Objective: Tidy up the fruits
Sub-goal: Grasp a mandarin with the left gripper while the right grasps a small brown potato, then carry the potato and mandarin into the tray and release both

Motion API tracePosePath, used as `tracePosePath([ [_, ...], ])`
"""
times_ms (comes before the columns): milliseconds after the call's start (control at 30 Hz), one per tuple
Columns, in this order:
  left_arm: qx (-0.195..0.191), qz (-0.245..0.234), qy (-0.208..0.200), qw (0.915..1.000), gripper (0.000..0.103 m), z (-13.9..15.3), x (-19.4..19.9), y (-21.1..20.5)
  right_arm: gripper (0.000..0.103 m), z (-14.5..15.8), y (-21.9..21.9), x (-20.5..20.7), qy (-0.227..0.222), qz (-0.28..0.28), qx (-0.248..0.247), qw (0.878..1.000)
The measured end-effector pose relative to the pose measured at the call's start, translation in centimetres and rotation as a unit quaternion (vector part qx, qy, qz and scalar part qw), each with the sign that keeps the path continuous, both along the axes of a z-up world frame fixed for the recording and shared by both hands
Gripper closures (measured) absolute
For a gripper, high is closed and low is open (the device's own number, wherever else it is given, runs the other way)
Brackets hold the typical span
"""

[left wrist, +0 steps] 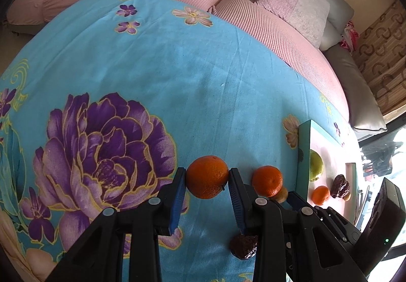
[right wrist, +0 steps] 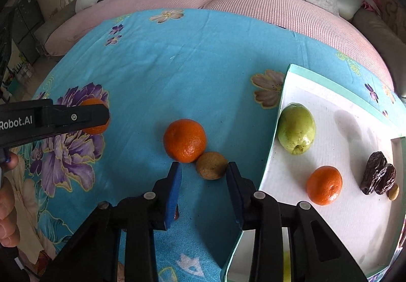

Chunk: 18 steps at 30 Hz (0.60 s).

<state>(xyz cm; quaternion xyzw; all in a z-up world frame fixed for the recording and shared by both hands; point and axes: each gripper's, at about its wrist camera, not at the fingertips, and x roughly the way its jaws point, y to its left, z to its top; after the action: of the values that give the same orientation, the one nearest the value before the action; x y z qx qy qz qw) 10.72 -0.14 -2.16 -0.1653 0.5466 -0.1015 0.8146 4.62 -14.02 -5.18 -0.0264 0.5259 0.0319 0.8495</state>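
left claw [left wrist: 207, 175] pinching a dimpled orange [left wrist: 207, 176] above the floral blue bench cloth [left wrist: 157, 73], right claw [right wrist: 204, 170] spread – brown kiwi [right wrist: 211, 165] between its tips, second orange [right wrist: 184, 140] touching kiwi, white tray [right wrist: 330, 101] right – pear [right wrist: 296, 128], dates [right wrist: 377, 173]

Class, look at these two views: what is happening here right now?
A person with two handheld grippers is sorting fruit into a tray. The left gripper is shut on an orange. The right gripper is open around a brown kiwi that touches a second orange. A pear, mandarin and dates lie in the tray.
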Motion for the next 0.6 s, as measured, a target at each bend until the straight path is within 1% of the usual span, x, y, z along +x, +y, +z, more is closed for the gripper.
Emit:
tracePosePath([
  [133,0.001,0.002,0.007,1.0000,0.067,-0.6,0.3,0.0,0.068,-0.3,-0.3,0.4,0.002,-0.002,-0.006,1.000],
  [200,0.002,0.002,0.007,1.0000,0.067,-0.7,0.4,-0.1,0.075,-0.5,-0.3,0.6,0.004,-0.003,-0.003,1.000],
  [400,0.004,0.003,0.005,1.0000,0.067,-0.7,0.4,-0.2,0.075,-0.2,-0.6,0.4,0.000,-0.004,0.007,1.000],
  [600,0.002,-0.004,-0.016,0.9999,0.067,0.6,0.0,-0.8,0.075,2.2,-1.1,-0.7,-0.037,-0.003,0.039,0.999],
])
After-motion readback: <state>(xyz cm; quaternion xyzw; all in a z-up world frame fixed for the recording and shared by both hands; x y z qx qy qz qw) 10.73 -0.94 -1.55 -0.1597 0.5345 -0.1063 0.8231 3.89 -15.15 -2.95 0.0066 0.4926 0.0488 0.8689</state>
